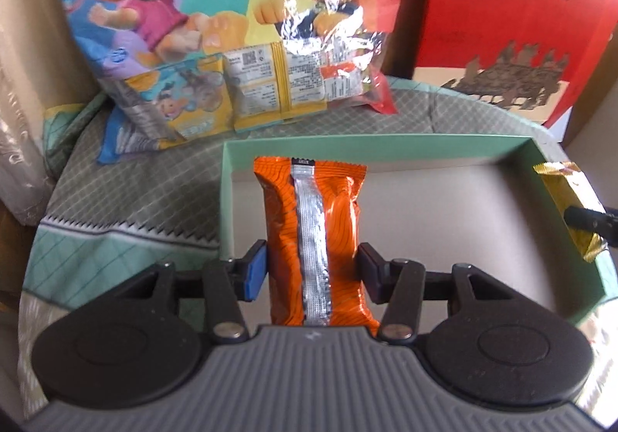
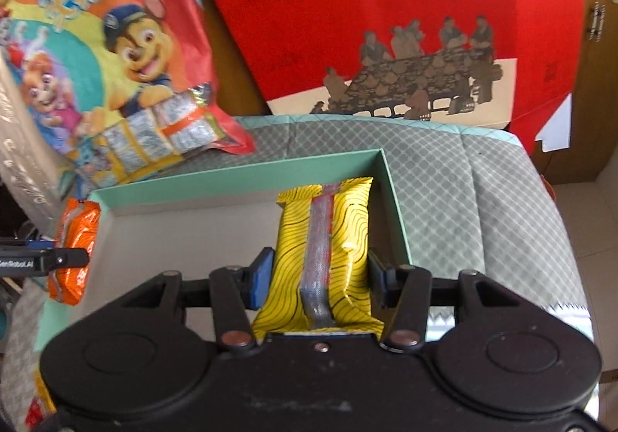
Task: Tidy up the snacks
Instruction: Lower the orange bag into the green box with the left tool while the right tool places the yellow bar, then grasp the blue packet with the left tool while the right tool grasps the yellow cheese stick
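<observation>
Left tongs [image 1: 311,270]: closed on the orange packet [image 1: 314,239], gripped at both long sides near its lower half; packet held lengthwise, silver seam facing the camera.
Orange packet position: held over the left end of the box [image 1: 228,200], just inside its left wall; contact with the box floor cannot be determined. In the right wrist view the same packet [image 2: 75,239] is seen at the box's left edge, with the left tongs [image 2: 67,258] clamped on it.
Right tongs [image 2: 318,275]: closed on the yellow packet [image 2: 328,250], pinched at both long sides; seam facing up, packet pointing toward the far wall.
Yellow packet position: held over the right end of the box [image 2: 394,208], near the far right corner. In the left wrist view it [image 1: 567,196] is seen at the right wall, with one black finger [image 1: 587,217] across it.
Box: pale green, open-topped, grey floor; set on the checked cloth [image 1: 154,192].
Cartoon bag [image 1: 201,26]: propped behind the box, small wrapped snacks [image 1: 262,84] visible through its clear lower part.
Red bag [image 2: 386,19]: standing behind the box, to the right of the cartoon bag, printed with black characters and figures.
</observation>
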`<action>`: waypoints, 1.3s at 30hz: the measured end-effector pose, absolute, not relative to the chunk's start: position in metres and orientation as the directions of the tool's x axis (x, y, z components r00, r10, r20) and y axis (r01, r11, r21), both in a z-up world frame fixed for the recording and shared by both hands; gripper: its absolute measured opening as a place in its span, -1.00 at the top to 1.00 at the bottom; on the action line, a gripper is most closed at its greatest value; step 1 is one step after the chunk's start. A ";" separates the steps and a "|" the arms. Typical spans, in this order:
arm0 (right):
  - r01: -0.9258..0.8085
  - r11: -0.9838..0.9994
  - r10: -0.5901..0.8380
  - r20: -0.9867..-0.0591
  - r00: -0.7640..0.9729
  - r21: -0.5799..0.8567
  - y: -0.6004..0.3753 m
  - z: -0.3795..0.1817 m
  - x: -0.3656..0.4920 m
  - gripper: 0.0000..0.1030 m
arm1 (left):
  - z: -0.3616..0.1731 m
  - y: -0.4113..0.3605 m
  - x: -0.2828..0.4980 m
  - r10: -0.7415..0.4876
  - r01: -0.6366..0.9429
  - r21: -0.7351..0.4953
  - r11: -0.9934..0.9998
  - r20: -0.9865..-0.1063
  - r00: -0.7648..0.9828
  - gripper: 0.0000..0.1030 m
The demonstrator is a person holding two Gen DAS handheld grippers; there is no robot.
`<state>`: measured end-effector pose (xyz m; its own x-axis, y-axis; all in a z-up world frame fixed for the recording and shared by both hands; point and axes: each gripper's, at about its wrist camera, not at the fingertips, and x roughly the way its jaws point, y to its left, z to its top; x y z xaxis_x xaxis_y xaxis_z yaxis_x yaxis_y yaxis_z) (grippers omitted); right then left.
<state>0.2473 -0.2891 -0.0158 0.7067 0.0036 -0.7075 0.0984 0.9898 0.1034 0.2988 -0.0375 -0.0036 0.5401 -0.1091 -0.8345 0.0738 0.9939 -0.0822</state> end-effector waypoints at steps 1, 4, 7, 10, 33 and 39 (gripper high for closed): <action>0.094 0.991 0.004 -0.713 0.702 0.098 -0.290 -0.021 0.257 0.04 | -0.008 -0.039 0.305 -0.103 0.073 -0.076 0.994 -0.836 0.539 0.05; 0.071 0.995 0.004 -0.721 0.693 0.073 -0.288 -0.036 0.279 0.03 | -0.017 -0.039 0.319 -0.089 0.070 -0.060 0.996 -0.837 0.540 0.04; 0.057 0.997 -0.006 -0.705 0.709 0.049 -0.286 -0.046 0.293 -0.10 | -0.024 -0.042 0.328 -0.056 0.067 -0.023 0.998 -0.832 0.553 -0.09; 0.062 0.994 0.017 -0.693 0.721 0.088 -0.286 -0.051 0.297 -0.71 | -0.023 -0.042 0.326 -0.059 0.059 -0.031 0.998 -0.819 0.571 -0.81; 0.121 0.982 0.014 -0.700 0.714 0.143 -0.246 -0.012 0.143 -1.00 | -0.002 -0.055 0.169 -0.137 0.139 -0.072 0.988 -0.823 0.551 -1.00; 0.108 0.979 0.051 -0.721 0.691 0.173 -0.231 -0.018 0.086 -1.00 | -0.013 -0.060 0.114 -0.170 0.177 -0.090 0.980 -0.843 0.511 -1.00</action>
